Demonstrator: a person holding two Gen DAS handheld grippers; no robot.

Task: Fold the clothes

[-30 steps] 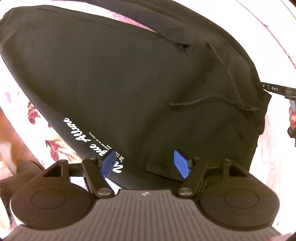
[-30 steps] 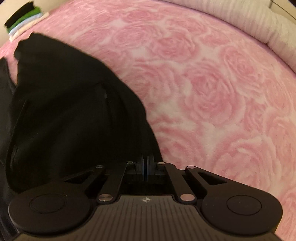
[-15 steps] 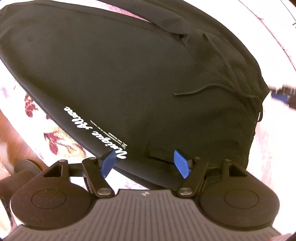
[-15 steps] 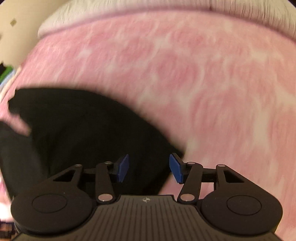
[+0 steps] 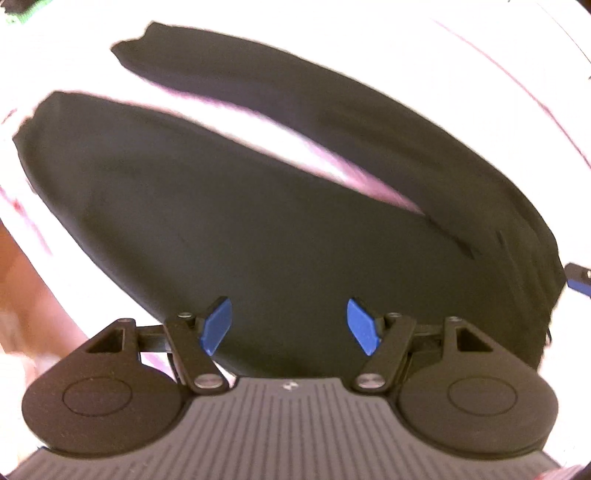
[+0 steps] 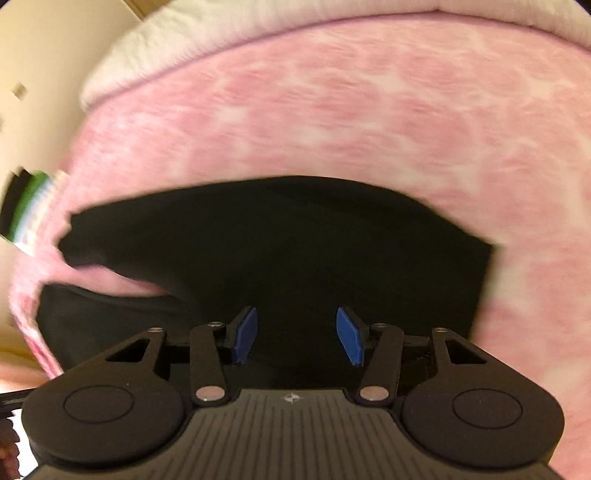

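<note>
Black trousers [image 5: 258,229] lie spread on a pink rose-patterned bed cover [image 6: 332,110], their two legs running away to the upper left with a strip of cover between them. My left gripper [image 5: 290,326] hangs open over the near part of the garment, nothing between its blue pads [image 5: 218,325]. In the right wrist view the same black trousers [image 6: 277,251] fill the middle. My right gripper [image 6: 297,339] is open above the cloth, its blue pads [image 6: 349,338] apart and empty. Both views are blurred by motion.
A stack of folded clothes [image 6: 27,210] with green and white layers sits at the far left of the bed. A white blanket or pillow [image 6: 258,33] runs along the back edge. The tip of the other gripper [image 5: 578,282] shows at the right edge of the left wrist view.
My right gripper opened and let go of the trousers' edge, then swung to face across the garment. My left gripper pulled back, so both legs now show; it stayed open.
</note>
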